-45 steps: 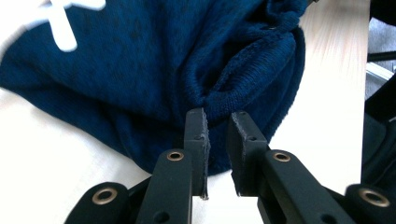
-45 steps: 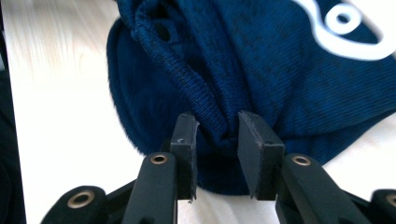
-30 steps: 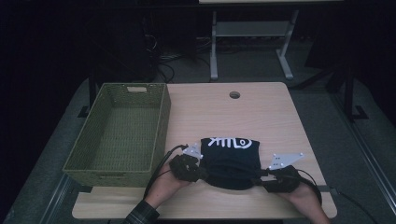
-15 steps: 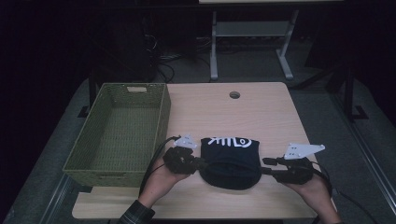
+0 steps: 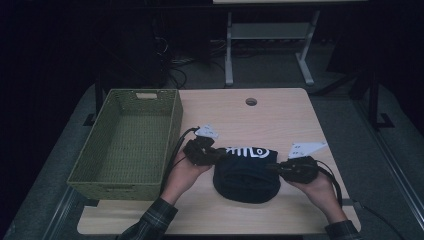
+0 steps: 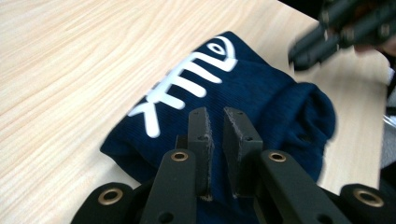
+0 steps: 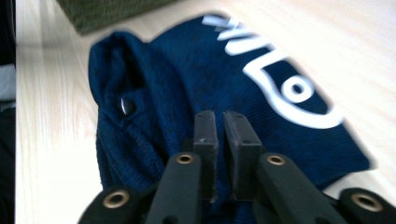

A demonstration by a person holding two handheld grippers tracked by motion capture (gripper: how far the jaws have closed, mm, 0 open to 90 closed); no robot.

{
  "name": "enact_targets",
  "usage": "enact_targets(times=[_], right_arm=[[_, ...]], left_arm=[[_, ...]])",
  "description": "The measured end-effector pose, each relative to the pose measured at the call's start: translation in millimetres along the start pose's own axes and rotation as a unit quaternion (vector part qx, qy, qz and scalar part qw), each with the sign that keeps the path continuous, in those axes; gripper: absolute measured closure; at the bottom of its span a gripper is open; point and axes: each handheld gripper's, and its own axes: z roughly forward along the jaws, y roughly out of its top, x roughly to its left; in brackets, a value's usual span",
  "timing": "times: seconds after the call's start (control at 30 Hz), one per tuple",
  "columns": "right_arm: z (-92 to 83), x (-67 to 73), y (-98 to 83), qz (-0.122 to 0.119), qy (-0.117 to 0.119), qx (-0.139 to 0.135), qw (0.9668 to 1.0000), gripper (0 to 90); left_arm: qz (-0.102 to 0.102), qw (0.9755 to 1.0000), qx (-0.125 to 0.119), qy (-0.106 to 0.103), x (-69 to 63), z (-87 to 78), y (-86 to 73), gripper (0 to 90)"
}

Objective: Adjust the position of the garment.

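Observation:
A folded navy garment (image 5: 245, 172) with a white fish-skeleton print lies on the wooden table (image 5: 280, 115) between my two grippers. My left gripper (image 5: 220, 156) is at its left edge, and my right gripper (image 5: 274, 169) is at its right edge. Both pairs of jaws have just been closing. In the left gripper view the jaws (image 6: 218, 114) stand almost together over the garment (image 6: 261, 93), with its near edge pinched low between them. The right gripper view shows the same: jaws (image 7: 219, 116) nearly together on the cloth (image 7: 187, 74).
An empty green woven basket (image 5: 175, 125) stands on the left part of the table, close to my left hand. A round cable hole (image 5: 251, 101) sits near the far edge. A metal stand (image 5: 270, 35) is beyond the table.
Both hands have moved up and a little away from the front edge. Both pairs of jaws have drawn together. The garment looks more bunched and narrower than before.

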Motion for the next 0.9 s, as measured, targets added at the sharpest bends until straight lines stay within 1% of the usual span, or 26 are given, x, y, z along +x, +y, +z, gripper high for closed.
enact_targets(times=[0.07,0.17,0.2,0.23,0.27,0.3,0.33,0.37,0.4,0.47,0.5,0.53,0.6,0.67,0.73,0.8,0.9], right_arm=[[8.7,0.8,-3.4,0.000,0.005,0.018,0.9998,85.3],[16.7,2.1,-8.3,0.003,0.016,0.036,0.9992,86.2],[18.1,3.4,-9.3,0.000,0.018,0.039,0.9991,86.6],[19.4,5.4,-10.6,0.000,0.017,0.038,0.9991,86.7],[21.2,6.7,-12.0,-0.001,0.020,0.040,0.9990,86.7],[23.5,8.4,-13.5,-0.002,0.022,0.045,0.9987,86.7],[25.4,10.7,-14.9,-0.001,0.022,0.050,0.9985,86.7],[27.4,12.3,-16.0,-0.001,0.026,0.055,0.9982,86.7],[29.1,14.6,-16.6,0.002,0.028,0.059,0.9979,86.7],[31.9,19.1,-16.8,-0.003,0.032,0.060,0.9977,86.8],[33.3,22.0,-16.7,-0.002,0.033,0.060,0.9976,86.8],[34.8,24.3,-16.7,-0.005,0.033,0.063,0.9975,86.8],[37.7,28.7,-16.7,-0.009,0.032,0.069,0.9971,87.0],[39.8,30.9,-18.1,-0.011,0.031,0.067,0.9972,87.1],[40.8,31.2,-19.1,-0.010,0.031,0.068,0.9972,87.1],[41.0,30.3,-19.2,-0.012,0.031,0.067,0.9972,87.1],[41.1,30.9,-19.2,-0.009,0.030,0.068,0.9972,87.1]], left_arm=[[-0.005,1.0000,0.003,0.001,2.0,5.1,-0.4,80.5],[-0.001,0.9999,0.016,0.005,3.6,8.6,-3.3,77.7],[-0.007,0.9998,0.015,0.006,3.5,10.1,-4.6,75.9],[-0.006,0.9997,0.022,0.008,4.6,10.9,-5.9,73.5],[-0.010,0.9996,0.023,0.012,4.9,12.3,-7.4,71.0],[-0.008,0.9994,0.030,0.014,6.0,13.2,-8.8,68.4],[-0.013,0.9992,0.034,0.017,6.4,14.9,-10.4,64.8],[-0.020,0.9990,0.033,0.022,6.3,17.1,-12.2,60.2],[-0.019,0.9988,0.037,0.025,7.4,18.3,-14.1,56.1],[-0.028,0.9983,0.043,0.029,9.1,21.0,-17.2,48.0],[-0.033,0.9979,0.047,0.031,9.7,22.3,-18.5,44.1],[-0.037,0.9977,0.046,0.033,9.9,23.4,-19.9,40.8],[-0.040,0.9972,0.050,0.037,12.1,24.5,-22.4,34.9],[-0.043,0.9965,0.058,0.043,15.5,26.7,-25.0,28.1],[-0.050,0.9961,0.060,0.040,18.7,30.8,-27.9,22.6],[-0.043,0.9960,0.067,0.040,21.5,34.1,-30.1,20.5],[-0.046,0.9957,0.072,0.037,24.2,39.4,-32.9,18.1]])
